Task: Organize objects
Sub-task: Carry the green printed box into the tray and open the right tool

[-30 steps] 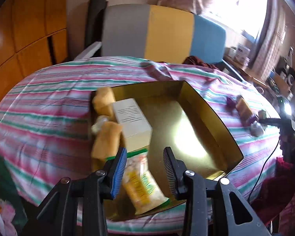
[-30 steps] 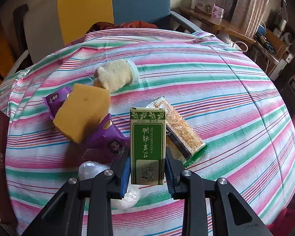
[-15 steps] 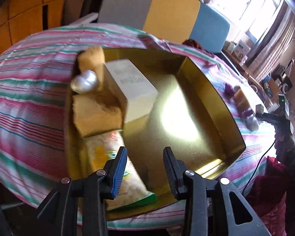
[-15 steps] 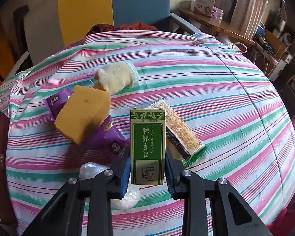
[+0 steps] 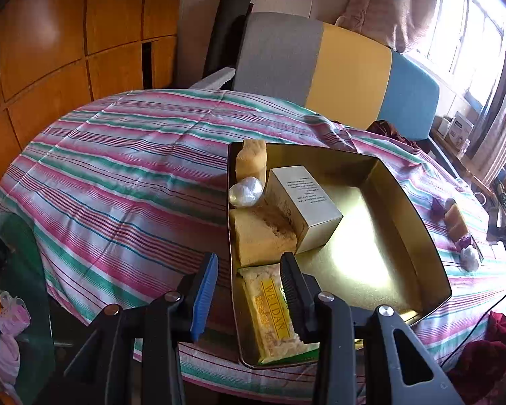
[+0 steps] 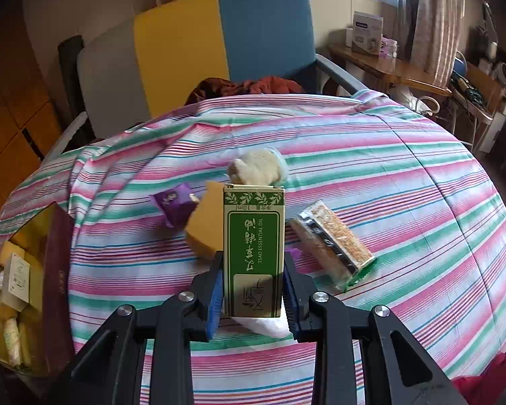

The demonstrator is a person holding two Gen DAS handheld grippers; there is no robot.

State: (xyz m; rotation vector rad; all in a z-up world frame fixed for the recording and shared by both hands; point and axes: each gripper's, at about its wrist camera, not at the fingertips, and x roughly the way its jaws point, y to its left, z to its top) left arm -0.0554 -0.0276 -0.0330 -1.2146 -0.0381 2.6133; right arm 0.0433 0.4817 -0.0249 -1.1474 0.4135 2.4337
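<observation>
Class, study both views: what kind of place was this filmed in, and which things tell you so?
Probably a lived-in home room: a table under a striped cloth, a tricolour upholstered chair, and a curtained window beside cluttered wooden shelves.

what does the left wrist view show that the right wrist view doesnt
Only the left wrist view: the empty left gripper over the gold tray's near left wall, and a white wrapped ball inside.

Only the right wrist view: the right gripper shut on the green box, a cracker packet on the cloth.

Both: the tray, its white box, the striped tablecloth.
</observation>
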